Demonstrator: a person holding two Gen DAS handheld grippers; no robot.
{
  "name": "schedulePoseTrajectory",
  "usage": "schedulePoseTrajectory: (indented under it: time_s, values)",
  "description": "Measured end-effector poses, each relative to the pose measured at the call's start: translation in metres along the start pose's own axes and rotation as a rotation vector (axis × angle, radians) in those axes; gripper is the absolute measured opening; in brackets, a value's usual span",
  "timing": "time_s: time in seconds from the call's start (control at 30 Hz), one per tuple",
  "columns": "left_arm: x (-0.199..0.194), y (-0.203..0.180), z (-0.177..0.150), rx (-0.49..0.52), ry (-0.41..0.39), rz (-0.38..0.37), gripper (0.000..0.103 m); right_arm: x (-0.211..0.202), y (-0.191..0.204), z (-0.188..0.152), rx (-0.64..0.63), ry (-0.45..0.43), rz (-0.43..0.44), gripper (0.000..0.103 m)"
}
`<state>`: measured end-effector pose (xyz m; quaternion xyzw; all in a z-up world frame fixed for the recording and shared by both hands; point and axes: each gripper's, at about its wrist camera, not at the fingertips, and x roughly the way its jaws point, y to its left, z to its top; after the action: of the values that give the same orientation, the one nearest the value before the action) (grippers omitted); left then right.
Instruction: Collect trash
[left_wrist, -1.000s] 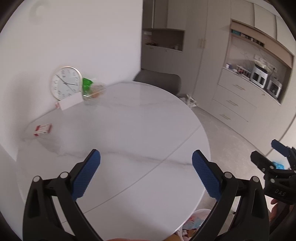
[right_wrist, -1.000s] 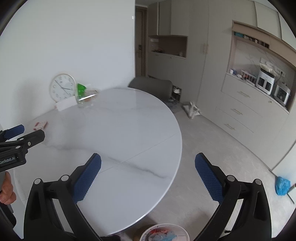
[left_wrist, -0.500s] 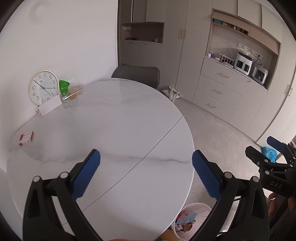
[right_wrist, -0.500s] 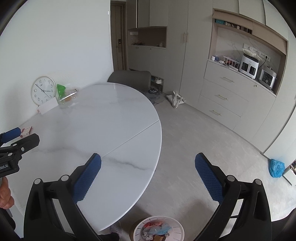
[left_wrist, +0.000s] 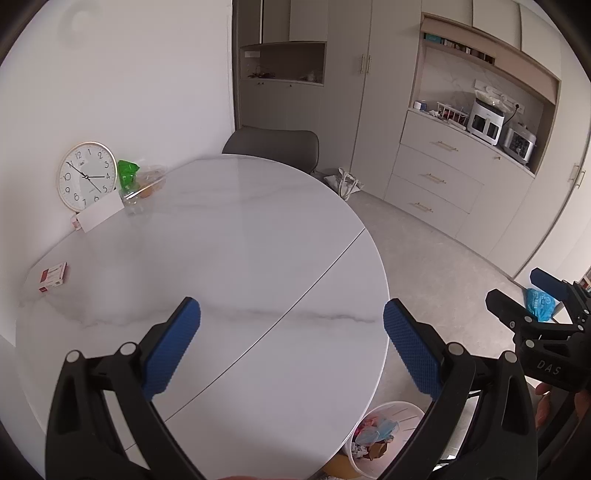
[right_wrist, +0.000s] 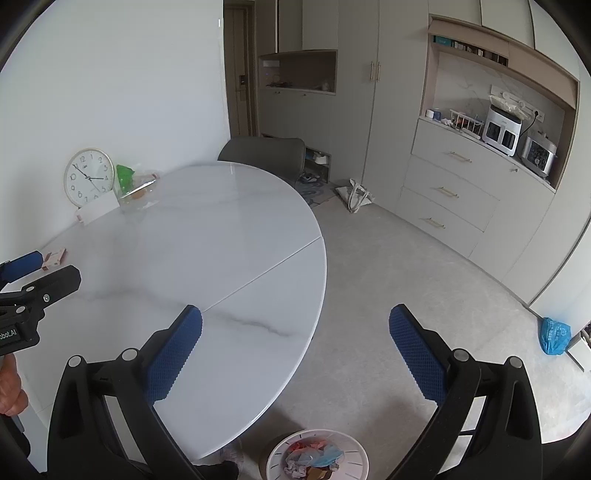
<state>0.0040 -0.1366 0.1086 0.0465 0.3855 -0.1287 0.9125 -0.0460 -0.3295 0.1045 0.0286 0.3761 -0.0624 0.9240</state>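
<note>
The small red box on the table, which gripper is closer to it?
Left. The left gripper hangs open above the table, with the small red box ahead on its left. The right gripper is open farther right, by the table's edge.

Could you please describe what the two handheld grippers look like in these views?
Both the left gripper and right gripper are black plastic frames with round silver rivets and two fingers faced with blue, diamond-textured pads. The right gripper's body carries white lettering "DAS"; the left one's a label ending "obot.AI". No cables or sleeves show.
</note>
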Motion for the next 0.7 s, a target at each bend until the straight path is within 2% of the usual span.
schedulePoseTrajectory:
  time_s: [0.7]
  values:
    - [0.0033,-0.0006,0.0000,0.017,0.006,0.005,0.095,0.0044,0.0022,-0.0021,-0.003,0.016,0.001,0.101]
